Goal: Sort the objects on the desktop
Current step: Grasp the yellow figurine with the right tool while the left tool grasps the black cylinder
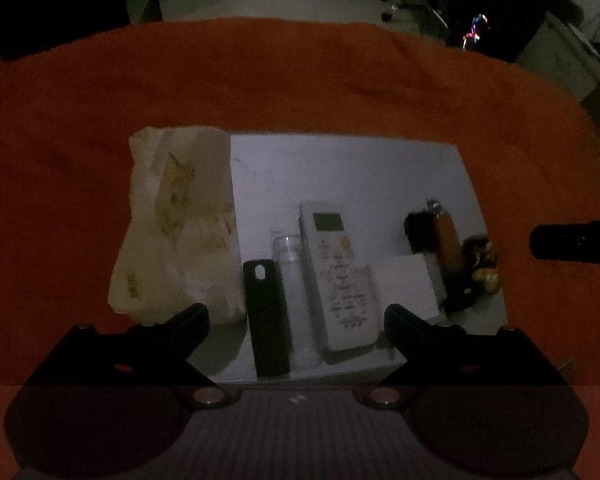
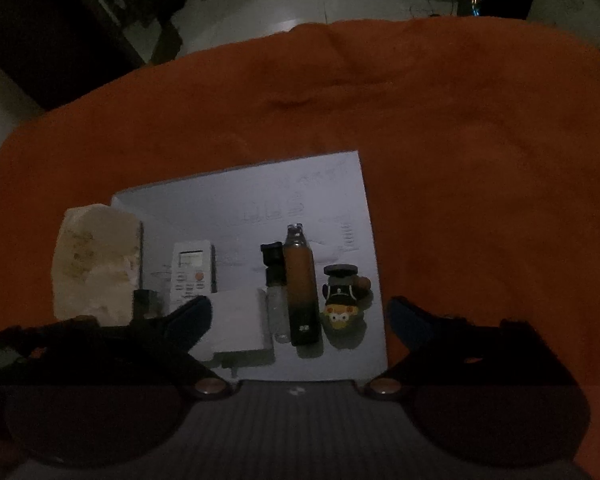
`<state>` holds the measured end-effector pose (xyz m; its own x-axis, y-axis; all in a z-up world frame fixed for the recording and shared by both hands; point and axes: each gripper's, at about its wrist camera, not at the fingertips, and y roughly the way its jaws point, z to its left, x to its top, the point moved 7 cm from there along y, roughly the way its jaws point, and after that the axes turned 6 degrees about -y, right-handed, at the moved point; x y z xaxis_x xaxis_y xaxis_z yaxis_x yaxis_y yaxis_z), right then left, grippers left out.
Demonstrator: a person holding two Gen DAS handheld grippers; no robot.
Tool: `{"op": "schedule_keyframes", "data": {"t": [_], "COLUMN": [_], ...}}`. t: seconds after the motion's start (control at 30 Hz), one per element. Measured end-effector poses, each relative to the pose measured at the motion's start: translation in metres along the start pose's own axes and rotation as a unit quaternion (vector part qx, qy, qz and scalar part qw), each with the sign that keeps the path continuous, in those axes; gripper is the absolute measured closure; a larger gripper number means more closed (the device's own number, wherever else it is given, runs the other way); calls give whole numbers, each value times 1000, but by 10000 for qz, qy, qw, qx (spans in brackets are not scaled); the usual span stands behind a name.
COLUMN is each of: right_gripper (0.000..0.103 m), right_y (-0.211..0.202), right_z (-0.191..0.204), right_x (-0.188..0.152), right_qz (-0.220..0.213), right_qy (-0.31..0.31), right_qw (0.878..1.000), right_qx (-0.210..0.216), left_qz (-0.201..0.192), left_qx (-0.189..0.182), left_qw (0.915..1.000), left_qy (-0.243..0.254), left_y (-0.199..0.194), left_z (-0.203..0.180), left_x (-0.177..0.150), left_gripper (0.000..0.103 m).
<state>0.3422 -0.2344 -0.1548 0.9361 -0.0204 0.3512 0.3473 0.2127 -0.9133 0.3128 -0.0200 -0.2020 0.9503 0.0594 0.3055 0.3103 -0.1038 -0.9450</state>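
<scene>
A white sheet (image 1: 340,168) lies on an orange cloth (image 1: 260,80) and carries the objects. In the left wrist view, a black flat case (image 1: 266,316), a clear tube (image 1: 290,256) and a white remote (image 1: 340,276) lie side by side below my open left gripper (image 1: 296,318). Nothing is between its fingers. In the right wrist view, a white box (image 2: 240,320), a small clear bottle (image 2: 277,304), an orange-and-black bottle (image 2: 300,288) and a yellow toy figure (image 2: 342,300) lie under my open right gripper (image 2: 300,316), which holds nothing.
A cream tissue pack (image 1: 176,224) lies along the sheet's left edge, half on the cloth. The cloth (image 2: 480,160) spreads bare around the sheet (image 2: 260,200). Beyond the table's far edge are a dim floor and dark furniture. The right gripper's dark tip (image 1: 576,240) shows at the right.
</scene>
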Motion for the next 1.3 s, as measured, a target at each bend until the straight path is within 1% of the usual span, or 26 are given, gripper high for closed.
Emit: {"op": "schedule_keyframes", "data": {"t": [0.07,0.1,0.17,0.2,0.27,0.33,0.37,0.43,0.47,0.53,0.6,0.67,0.7,0.8,0.93,1.0,1.07,1.1,1.13,1.2,1.27,1.3], "right_gripper": [11,13,16,19,23,31,32,38,40,45,47,51,52,52,51,51,51,51,51,52,52,52], "right_y": [9,14,22,25,31,37,39,44,46,50,55,60,61,65,67,67,68,69,69,71,74,77], "right_z": [-3,-5,-9,-10,-13,-16,-18,-19,-20,-22,-25,-28,-29,-33,-36,-36,-36,-35,-35,-34,-33,-32], "right_x": [0,0,1,2,3,2,2,1,0,0,-1,-1,-1,-2,-2,-2,-2,-2,-1,-1,-1,-2], "right_qz": [59,87,142,164,213,289,329,397,429,474,518,558,578,606,632,636,645,654,659,670,719,766], "right_qy": [-14,-29,-71,-89,-115,-88,-68,-71,-87,-102,-82,-56,-42,0,27,32,24,14,6,-12,-35,-52], "right_qw": [10000,9999,9998,9998,9996,9995,9994,9992,9990,9988,9986,9984,9983,9981,9979,9979,9978,9977,9977,9976,9972,9969], "right_qx": [-44,-66,-98,-108,-113,-81,-57,-27,-22,-33,-51,-75,-79,-100,-127,-134,-148,-157,-167,-189,-196,-198], "left_qz": [49,86,126,166,315,444,477,564,635,755,828,778,751,701,691,723,687,665,640,590,552,543], "left_qx": [-42,-60,-168,-216,-173,-182,-184,-177,-212,-261,-260,-350,-351,-294,-215,-209,-227,-240,-271,-324,-338,-381], "left_qw": [9999,9999,9997,9996,9994,9988,9986,9981,9976,9965,9959,9960,9961,9963,9963,9955,9958,9961,9964,9970,9974,9973], "left_qy": [84,127,103,59,-7,-96,-133,-167,-203,-260,-256,-278,-298,-402,-467,-567,-560,-521,-475,-384,-317,-300], "left_y": [6,9,15,18,25,32,35,39,42,47,51,53,52,47,48,51,52,52,52,51,52,53], "left_z": [0,-1,1,2,6,11,13,18,20,24,27,29,30,36,46,51,50,48,46,42,39,39], "left_x": [-1,-1,-1,-1,-1,-2,-2,-4,-5,-6,-8,-9,-8,-6,-5,-5,-5,-4,-4,-5,-5,-5], "left_gripper": [8,11,11,11,11,12,12,14,18,39,46,47,47,52,52,51,51,55,61,66,68,71]}}
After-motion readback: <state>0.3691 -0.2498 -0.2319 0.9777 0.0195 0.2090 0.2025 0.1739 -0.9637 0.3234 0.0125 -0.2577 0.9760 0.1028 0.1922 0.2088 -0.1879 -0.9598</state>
